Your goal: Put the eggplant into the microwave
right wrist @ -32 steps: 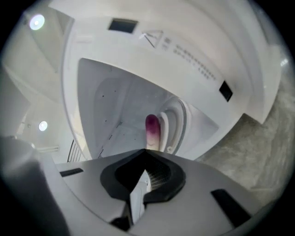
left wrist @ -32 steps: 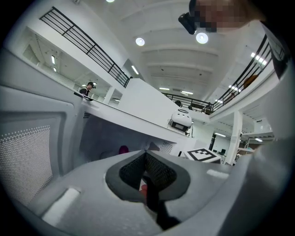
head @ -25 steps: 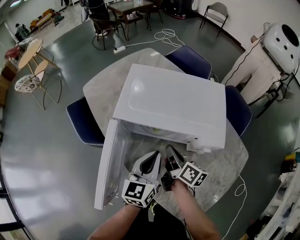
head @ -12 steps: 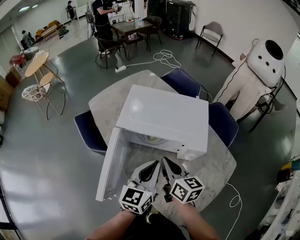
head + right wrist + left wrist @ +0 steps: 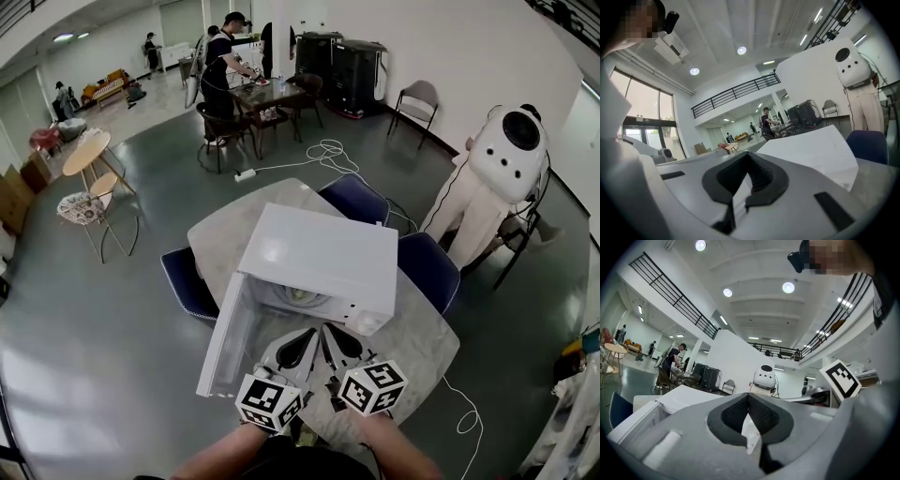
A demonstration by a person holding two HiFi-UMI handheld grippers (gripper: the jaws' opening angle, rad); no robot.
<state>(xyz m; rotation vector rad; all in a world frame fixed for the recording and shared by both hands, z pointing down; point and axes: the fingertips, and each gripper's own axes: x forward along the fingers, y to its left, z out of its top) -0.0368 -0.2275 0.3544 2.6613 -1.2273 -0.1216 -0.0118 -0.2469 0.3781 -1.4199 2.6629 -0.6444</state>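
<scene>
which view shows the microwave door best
The head view: the whole open door shows, left of the microwave. The left gripper view shows only a white corner, the right gripper view only the top; neither shows the door clearly.

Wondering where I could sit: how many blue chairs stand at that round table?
3: one blue chair at the table's left, one at its far edge, one at its right. More may be hidden.

The left hand-held gripper (image 5: pixel 307 337) and right hand-held gripper (image 5: pixel 328 336) sit side by side, tips close, each with jaws closed together, empty
</scene>
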